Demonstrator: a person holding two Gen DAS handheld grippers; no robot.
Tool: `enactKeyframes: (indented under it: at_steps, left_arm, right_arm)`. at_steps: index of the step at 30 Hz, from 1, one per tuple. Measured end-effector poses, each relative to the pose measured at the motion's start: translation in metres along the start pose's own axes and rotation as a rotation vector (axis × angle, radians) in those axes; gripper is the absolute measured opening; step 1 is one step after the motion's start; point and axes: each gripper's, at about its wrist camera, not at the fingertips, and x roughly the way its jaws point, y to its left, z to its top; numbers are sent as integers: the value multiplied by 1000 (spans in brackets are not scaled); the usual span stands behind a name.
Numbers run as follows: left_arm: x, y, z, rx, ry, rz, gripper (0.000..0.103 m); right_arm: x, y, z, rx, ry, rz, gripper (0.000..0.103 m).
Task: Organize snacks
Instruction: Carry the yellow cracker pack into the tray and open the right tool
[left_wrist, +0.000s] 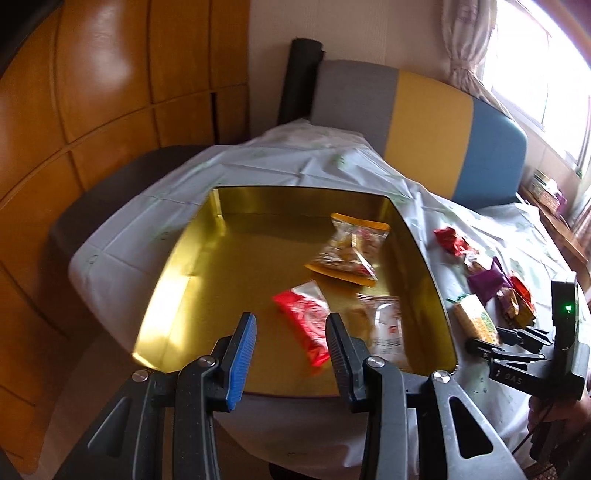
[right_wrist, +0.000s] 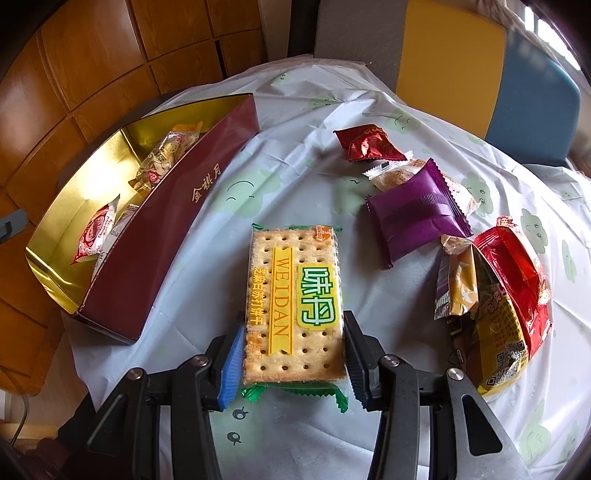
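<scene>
Cracker packet clamped, gold box part filled.
Left wrist view: the left gripper hangs with jaws apart and empty above the gold box, near its front edge. Right wrist view: the right gripper pinches the cracker packet lying mid-table on the tablecloth, beside the box's maroon wall.

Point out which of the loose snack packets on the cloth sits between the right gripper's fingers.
The cracker packet with the green and yellow label. The right gripper clamps its near end; the purple packet and dark red packet lie farther off, untouched.
</scene>
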Motion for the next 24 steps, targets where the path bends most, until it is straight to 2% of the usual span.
enactKeyframes:
  at_steps: [10, 18, 24]
  left_arm:
    - [-14, 32, -1, -99, -86, 131, 39]
    - [-15, 40, -1, -115, -116, 179, 39]
    - [-17, 45, -1, -125, -125, 192, 39]
  right_arm:
    - [-4, -1, 1, 55, -7, -17, 47]
    - [-30, -8, 16, 132, -60, 7, 47]
    - [-55, 28, 47, 68, -127, 78, 47]
